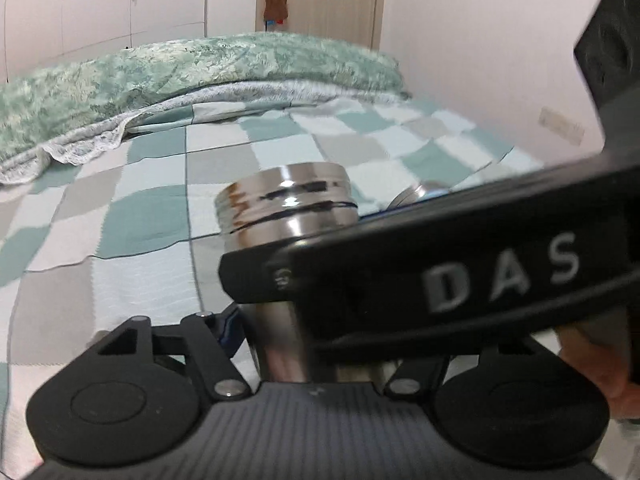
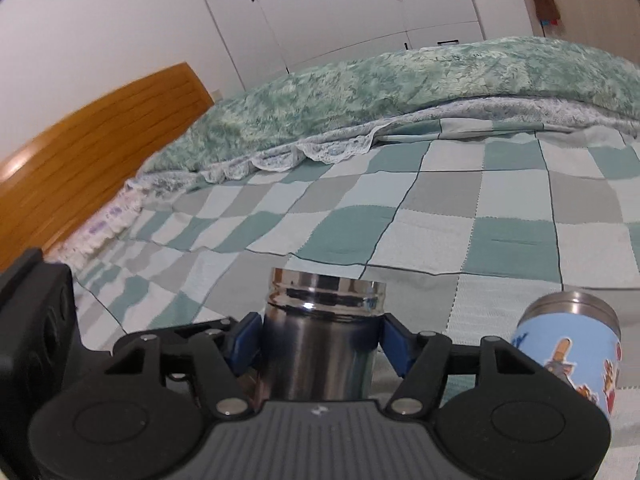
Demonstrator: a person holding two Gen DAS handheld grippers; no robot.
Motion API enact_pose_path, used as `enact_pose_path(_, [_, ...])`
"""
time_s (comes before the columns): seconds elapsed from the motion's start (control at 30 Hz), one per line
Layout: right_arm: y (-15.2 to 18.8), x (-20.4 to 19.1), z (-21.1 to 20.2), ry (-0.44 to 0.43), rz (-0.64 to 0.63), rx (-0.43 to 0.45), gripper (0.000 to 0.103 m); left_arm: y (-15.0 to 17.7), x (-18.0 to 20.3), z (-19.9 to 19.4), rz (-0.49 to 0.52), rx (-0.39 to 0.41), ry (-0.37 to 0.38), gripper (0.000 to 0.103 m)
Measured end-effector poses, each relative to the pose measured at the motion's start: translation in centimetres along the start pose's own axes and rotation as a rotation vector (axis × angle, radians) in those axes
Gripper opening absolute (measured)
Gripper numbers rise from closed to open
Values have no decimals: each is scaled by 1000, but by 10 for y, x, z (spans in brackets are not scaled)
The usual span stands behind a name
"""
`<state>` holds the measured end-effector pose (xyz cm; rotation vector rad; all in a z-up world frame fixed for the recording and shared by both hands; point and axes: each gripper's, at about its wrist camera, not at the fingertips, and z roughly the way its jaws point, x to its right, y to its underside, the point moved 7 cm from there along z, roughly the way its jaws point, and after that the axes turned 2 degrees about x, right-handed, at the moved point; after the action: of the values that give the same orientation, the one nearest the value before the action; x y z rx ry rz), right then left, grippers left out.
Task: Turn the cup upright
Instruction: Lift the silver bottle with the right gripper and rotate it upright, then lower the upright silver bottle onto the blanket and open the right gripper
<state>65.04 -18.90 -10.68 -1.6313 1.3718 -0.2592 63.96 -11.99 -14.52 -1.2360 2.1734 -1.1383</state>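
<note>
The steel cup (image 2: pixel 322 336) stood between the blue pads (image 2: pixel 246 344) of the right gripper (image 2: pixel 320 340). Both pads pressed against its sides, so the jaws were closed on the cup body just below the threaded neck. The cup pointed away from the camera, neck end outward, above the checked bedspread (image 2: pixel 440 216).

In the left wrist view, the same steel cup (image 1: pixel 286 208) appeared directly ahead of the left gripper (image 1: pixel 280 320). A black gripper finger marked "DAS" (image 1: pixel 460 276) crossed in front of the cup from the right and hid most of the body and one side of the left jaws. One blue pad (image 1: pixel 230 326) showed near the cup's left side. Whether the left jaws were closed on the cup could not be told from this view. A hand (image 1: pixel 592 364) showed at the right edge, behind the black finger.

A second cup (image 2: pixel 572 348), wrapped in a light blue cartoon print with a steel rim, lay tilted on the bedspread just beside the right gripper's right side. A green patterned quilt (image 2: pixel 400 92) was bunched along the far side of the bed. A wooden headboard (image 2: pixel 100 136) stood at the left, with white wardrobe doors (image 2: pixel 340 12) behind.
</note>
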Motion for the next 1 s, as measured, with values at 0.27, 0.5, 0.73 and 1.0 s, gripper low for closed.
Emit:
enact_pose_path(0.27, [6, -38, -43, -117, -4, 66, 63, 0, 36, -71, 30, 131, 11, 66])
enact_pose_path(0.5, [47, -111, -119, -109, -211, 160, 62, 34, 82, -164, 56, 233, -39, 70])
enact_pose_path(0.73, [92, -159, -160, -50, -339, 239, 62, 95, 98, -221, 23, 251, -119, 83])
enact_pose_path(1.0, [124, -155, -154, 34, -334, 242, 61, 148, 95, -230, -62, 212, -211, 85])
